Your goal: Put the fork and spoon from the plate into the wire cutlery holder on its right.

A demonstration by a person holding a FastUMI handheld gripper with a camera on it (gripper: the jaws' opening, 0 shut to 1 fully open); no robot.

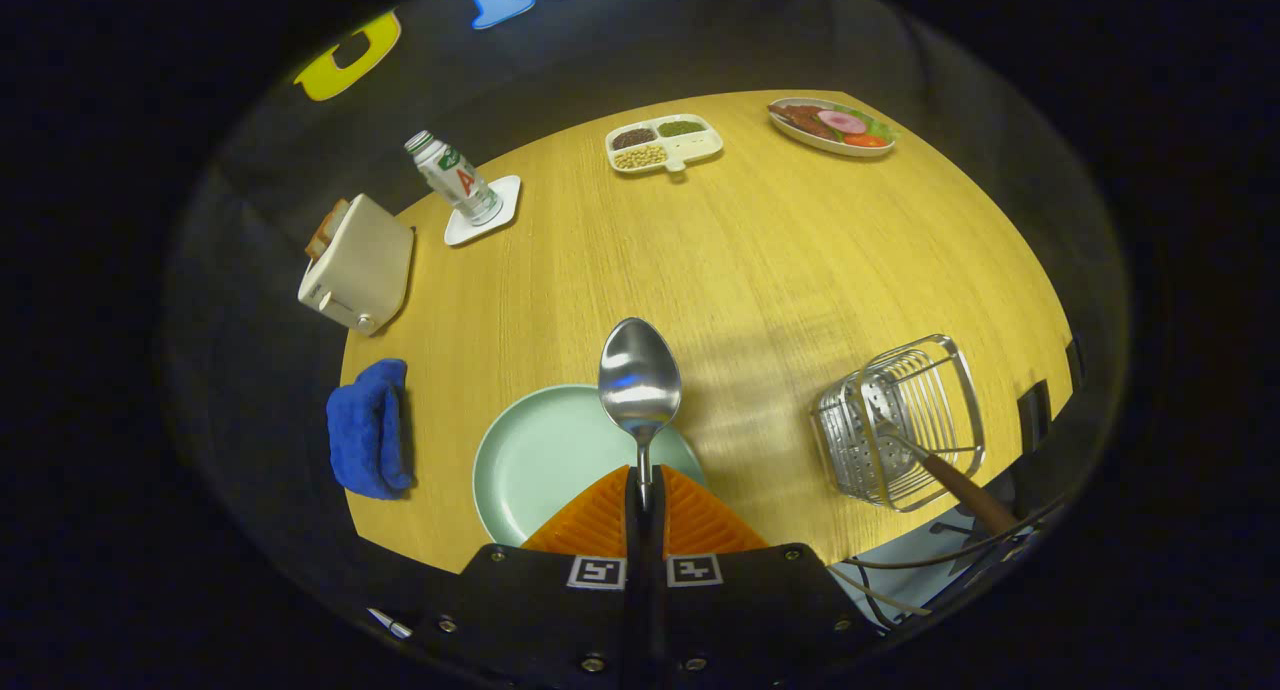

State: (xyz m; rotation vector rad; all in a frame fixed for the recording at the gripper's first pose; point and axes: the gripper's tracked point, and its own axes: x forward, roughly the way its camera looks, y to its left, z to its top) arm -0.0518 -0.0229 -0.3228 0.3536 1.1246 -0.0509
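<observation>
Round wooden table point(760, 260), warmly lit, against a black cloth wall point(600, 50).

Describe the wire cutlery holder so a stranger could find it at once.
On the wooden table, look right of the pale green plate and of the spoon clamped in the gripper. The wire cutlery holder is the lone silvery basket, with a wooden-handled utensil sticking out.

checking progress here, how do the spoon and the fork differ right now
The spoon is clamped by its handle in the shut tool, bowl pointing forward above the green plate; the fork already stands in the wire cutlery holder, leaning, free of the tool. The fork has a brown wooden handle; the spoon's visible part is all shiny metal. Both are off the plate.
</observation>
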